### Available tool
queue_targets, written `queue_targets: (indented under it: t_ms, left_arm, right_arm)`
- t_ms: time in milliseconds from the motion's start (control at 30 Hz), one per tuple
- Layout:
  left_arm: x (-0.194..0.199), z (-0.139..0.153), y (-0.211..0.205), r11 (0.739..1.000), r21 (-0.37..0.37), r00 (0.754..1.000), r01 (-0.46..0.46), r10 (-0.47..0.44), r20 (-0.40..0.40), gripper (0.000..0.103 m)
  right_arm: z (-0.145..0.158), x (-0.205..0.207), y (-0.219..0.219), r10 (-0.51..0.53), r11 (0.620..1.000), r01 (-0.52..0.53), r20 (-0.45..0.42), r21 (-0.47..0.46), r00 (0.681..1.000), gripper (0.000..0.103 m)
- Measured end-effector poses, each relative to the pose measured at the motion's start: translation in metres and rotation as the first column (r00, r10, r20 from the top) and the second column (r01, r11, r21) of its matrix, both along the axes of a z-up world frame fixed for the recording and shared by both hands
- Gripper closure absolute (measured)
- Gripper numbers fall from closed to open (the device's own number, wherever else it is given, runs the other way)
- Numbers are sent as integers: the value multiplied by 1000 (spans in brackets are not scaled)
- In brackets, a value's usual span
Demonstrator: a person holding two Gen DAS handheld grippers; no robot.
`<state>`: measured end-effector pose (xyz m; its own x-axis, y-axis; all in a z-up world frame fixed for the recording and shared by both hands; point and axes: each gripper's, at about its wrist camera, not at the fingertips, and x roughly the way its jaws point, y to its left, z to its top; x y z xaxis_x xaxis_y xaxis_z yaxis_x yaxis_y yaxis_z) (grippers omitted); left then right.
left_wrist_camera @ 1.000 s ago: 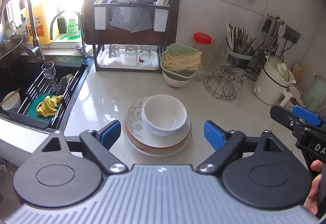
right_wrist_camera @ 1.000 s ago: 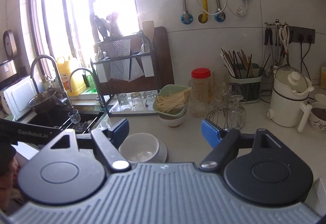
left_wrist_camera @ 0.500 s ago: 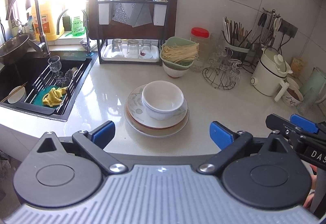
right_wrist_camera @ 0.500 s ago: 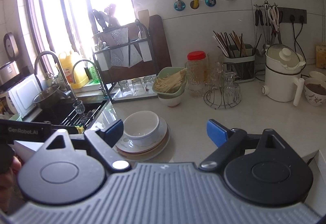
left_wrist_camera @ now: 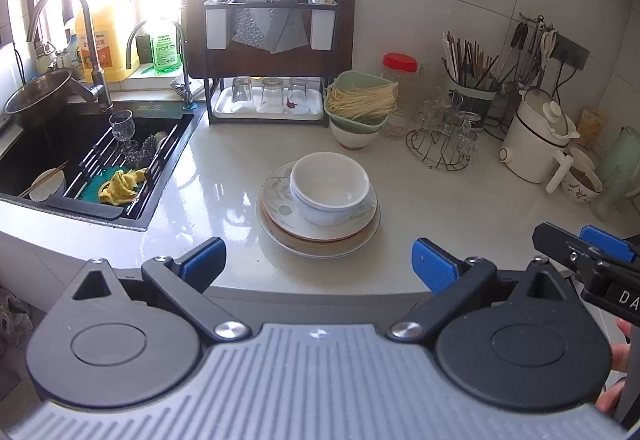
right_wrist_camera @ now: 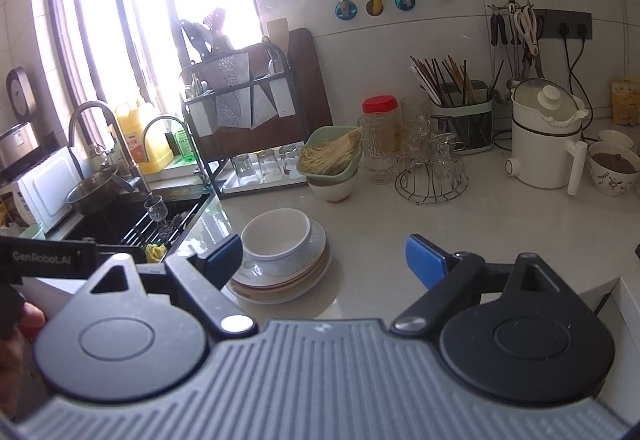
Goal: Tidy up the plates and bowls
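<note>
Glossy counter (left_wrist_camera: 224, 176) beside the sink (left_wrist_camera: 60, 156): both grippers (left_wrist_camera: 318, 264) (right_wrist_camera: 324, 256) gape empty; nested bowls (left_wrist_camera: 330, 188) on plates (left_wrist_camera: 318, 236) look slick, breakable — best pinched at the rim.

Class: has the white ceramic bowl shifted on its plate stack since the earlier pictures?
No. The white ceramic bowl sits at the same spot on the plate stack.

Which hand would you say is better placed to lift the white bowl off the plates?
Probably the left gripper: the white bowl sits centred between its open fingers, while it lies off beside the right gripper.
</note>
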<state>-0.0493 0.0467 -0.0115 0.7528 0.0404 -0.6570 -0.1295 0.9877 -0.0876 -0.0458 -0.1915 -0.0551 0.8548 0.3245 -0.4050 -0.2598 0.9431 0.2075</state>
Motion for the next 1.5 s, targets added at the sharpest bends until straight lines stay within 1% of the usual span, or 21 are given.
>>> queue_targets:
  t_ms: [333,533,667,933,1067,1200,1400,1500]
  left_arm:
    - [-12,-2,-1,1000,20,1000,-22,21,12,2]
    - [-16,3,1,999,5,999,-38,38,12,2]
    - [-18,8,3,999,9,999,-40,40,25,2]
    - [-16,4,1,1000,12,1000,-10,10,-2,2]
    - [-13,2,3,1000,8,1000,-3,3,-8,2]
    - [-10,1,7,1000,-4,1000,0,0,-2,2]
    - [-7,-2,11,1000,14,1000,12,-12,0,2]
    - [-7,-2,13,1000,2,1000,13,-13,-4,2]
  right_arm:
    - [-6,-9,-2,6,1000,-6,3,3,1000,13]
    - [-6,-12,0,12,1000,-12,9,2,1000,13]
    - [-2,-11,-1,17,1000,-17,6,3,1000,13]
    - [-2,-9,-6,13,1000,-13,-5,20,1000,13]
    - [-4,-10,-4,11,1000,-11,-5,-1,1000,13]
    - [-4,-9,-3,7,1000,-7,-6,-2,1000,13]
    - [-8,-6,4,7,1000,-7,-22,-9,1000,13]
    - [-9,-4,7,13,1000,-13,-20,-15,1000,13]
